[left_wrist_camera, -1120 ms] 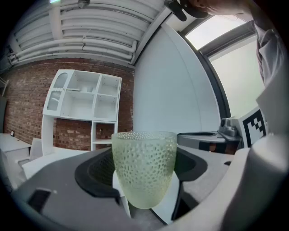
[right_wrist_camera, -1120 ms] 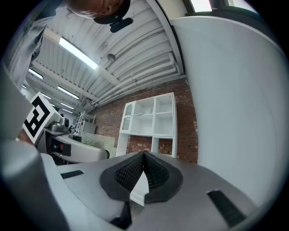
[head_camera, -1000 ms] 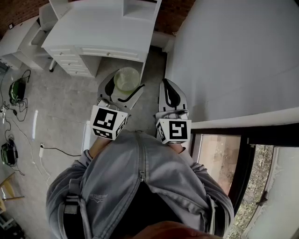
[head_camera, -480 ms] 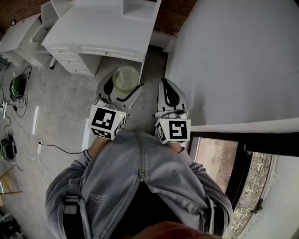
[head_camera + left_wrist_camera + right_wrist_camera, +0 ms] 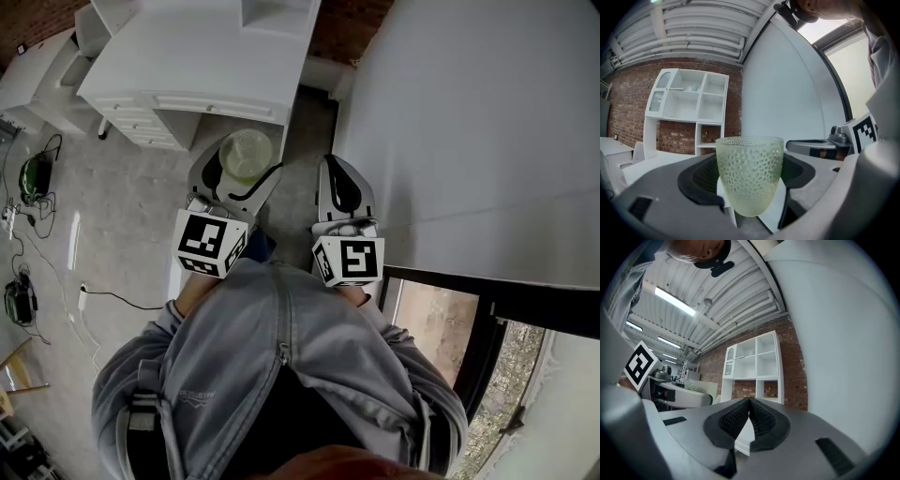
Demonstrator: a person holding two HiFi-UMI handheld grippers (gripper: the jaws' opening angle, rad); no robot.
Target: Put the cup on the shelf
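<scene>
Left gripper (image 5: pixel 238 176), head view: it's being clamped round the cup (image 5: pixel 246 152), which is being held upright just short of the white shelf (image 5: pixel 202 56). The right gripper (image 5: pixel 343 187) is being kept alongside.

Left gripper view: the cup (image 5: pixel 749 173) is being pinched between wide-set jaws, with the shelf (image 5: pixel 689 101) ahead and well apart.

Right gripper view: the jaws are being pressed together on nothing.

Looks like the carry is being done. Next, the cup is going to need bringing level with an open shelf compartment.

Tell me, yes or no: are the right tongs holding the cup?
No, the right tongs are shut with nothing between them; the cup is in the left tongs.
</scene>
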